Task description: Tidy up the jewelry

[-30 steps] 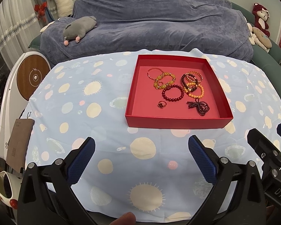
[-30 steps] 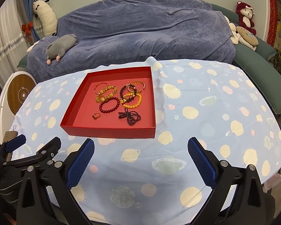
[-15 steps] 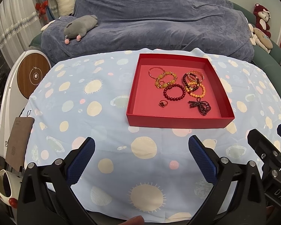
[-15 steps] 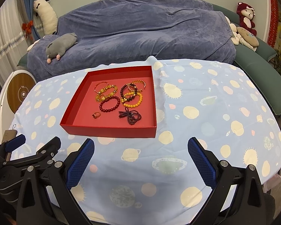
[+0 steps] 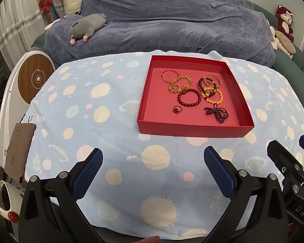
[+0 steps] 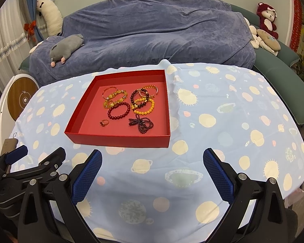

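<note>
Red tray (image 5: 194, 130) set on the spotted blue tablecloth (image 5: 111, 121), toward the sofa side, well ahead of both tools. Inside, clustered in the far and middle part of the floor: thin gold bangle (image 5: 169, 74), yellow bead bracelet (image 5: 180, 84), dark red bead bracelet (image 5: 189, 100), orange bead bracelet (image 5: 212, 97) overlapping a dark bead bracelet (image 5: 205, 83), and a knotted dark bead strand (image 5: 217, 113) nearest the front wall. Small ring (image 5: 176, 109) lying apart from the rest, just left of the strand.

Left gripper (image 5: 153, 174) held low over the cloth near the table's front edge — fingers spread wide, nothing between them. Right gripper (image 6: 152, 173) likewise spread and empty, beside the left one, tray ahead and slightly left. Neither touching the tray. Grey plush toy (image 6: 65, 47) lying on the covered sofa (image 6: 162, 30) behind.
</note>
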`<state>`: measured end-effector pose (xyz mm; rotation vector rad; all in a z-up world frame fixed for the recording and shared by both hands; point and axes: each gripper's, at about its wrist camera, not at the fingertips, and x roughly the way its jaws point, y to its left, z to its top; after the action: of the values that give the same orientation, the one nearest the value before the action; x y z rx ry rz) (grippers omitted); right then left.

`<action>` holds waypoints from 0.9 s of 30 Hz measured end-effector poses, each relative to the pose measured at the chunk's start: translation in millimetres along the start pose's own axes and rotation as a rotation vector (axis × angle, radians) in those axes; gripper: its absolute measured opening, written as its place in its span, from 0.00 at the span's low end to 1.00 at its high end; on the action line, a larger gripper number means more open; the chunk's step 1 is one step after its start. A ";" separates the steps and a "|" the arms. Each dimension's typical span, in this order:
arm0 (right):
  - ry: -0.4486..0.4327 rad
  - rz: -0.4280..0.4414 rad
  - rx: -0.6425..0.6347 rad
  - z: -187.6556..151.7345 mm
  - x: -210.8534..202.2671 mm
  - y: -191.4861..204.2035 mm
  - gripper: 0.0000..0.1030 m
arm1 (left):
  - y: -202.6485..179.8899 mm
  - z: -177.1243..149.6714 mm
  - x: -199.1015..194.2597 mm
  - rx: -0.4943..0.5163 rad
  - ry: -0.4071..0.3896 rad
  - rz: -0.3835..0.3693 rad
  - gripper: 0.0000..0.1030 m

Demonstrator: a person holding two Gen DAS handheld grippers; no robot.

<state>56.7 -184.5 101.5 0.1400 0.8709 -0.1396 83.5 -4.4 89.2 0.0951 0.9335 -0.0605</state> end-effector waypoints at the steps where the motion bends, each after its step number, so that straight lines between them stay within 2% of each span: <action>1: 0.000 -0.001 0.000 0.0 0.0 0.1 0.94 | -0.2 -0.1 0.0 0.001 0.000 0.001 0.93; 27: 0.003 -0.003 -0.003 -0.2 1.7 -0.7 0.94 | -0.3 3.6 1.4 0.004 -0.008 0.020 0.93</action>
<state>57.4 -185.2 100.0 0.1363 0.8747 -0.1408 87.2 -5.1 90.2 0.1080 0.9243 -0.0448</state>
